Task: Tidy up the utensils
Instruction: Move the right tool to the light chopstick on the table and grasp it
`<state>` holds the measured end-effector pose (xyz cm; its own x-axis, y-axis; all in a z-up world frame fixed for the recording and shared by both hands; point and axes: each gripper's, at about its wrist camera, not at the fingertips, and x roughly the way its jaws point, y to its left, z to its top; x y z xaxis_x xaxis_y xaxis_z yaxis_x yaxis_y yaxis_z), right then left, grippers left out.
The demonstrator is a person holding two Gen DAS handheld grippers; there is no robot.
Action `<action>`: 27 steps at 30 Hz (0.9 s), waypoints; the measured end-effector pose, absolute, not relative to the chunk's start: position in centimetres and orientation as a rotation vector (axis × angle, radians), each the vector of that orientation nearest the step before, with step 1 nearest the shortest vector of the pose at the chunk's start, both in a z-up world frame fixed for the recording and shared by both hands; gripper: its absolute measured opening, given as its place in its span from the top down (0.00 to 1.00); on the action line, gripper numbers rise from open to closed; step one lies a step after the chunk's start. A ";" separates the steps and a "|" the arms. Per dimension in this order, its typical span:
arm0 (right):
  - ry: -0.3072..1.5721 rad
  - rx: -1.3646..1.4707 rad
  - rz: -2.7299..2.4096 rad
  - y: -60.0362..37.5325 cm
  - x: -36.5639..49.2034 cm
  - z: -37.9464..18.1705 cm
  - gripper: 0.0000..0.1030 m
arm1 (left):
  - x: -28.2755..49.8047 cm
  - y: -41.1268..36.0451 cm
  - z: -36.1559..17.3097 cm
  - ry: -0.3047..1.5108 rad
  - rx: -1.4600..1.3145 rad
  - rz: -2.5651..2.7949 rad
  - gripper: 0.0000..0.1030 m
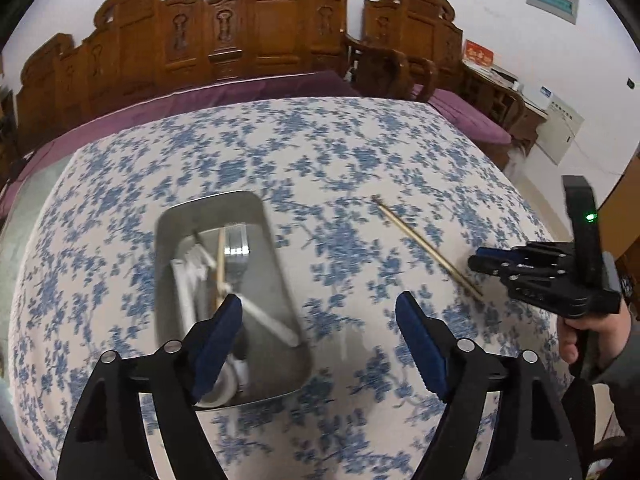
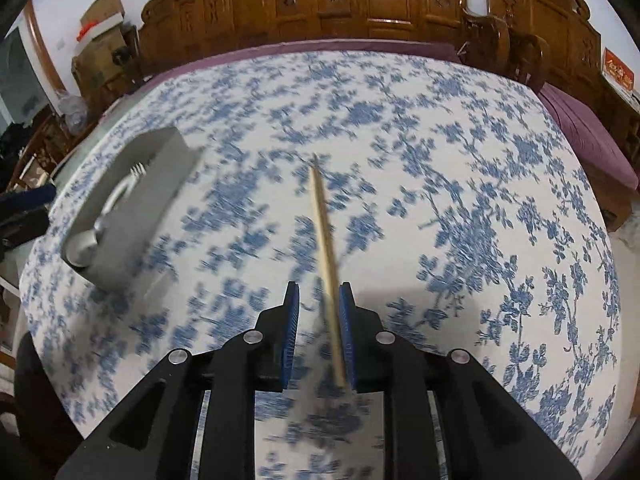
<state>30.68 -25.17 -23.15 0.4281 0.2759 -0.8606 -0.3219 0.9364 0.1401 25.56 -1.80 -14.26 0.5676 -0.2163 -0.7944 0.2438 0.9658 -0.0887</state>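
Note:
A metal tray (image 1: 280, 280) sits on the blue-flowered tablecloth and holds a fork (image 1: 236, 256), white utensils (image 1: 188, 292) and a wooden chopstick (image 1: 220, 264). My left gripper (image 1: 320, 312) is open and empty, just above the tray's near right side. A second wooden chopstick (image 1: 424, 242) lies on the cloth to the right. In the right wrist view this chopstick (image 2: 322, 224) runs between the blue pads of my right gripper (image 2: 320, 300), lying against the right pad. The jaws stand narrowly apart around it. The tray (image 2: 140, 216) is at the left.
The round table (image 2: 460, 160) is covered by the flowered cloth. Carved wooden benches (image 1: 240, 32) with purple cushions (image 1: 468, 116) stand behind it. Boxes (image 2: 100, 40) are stacked at the far left. The right gripper's body (image 1: 560, 276) shows in the left wrist view.

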 end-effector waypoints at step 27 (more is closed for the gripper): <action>1.124 -0.243 0.434 -25.5 33.7 -26.6 0.95 | 28.4 -10.7 -18.1 1.019 0.110 -0.297 0.25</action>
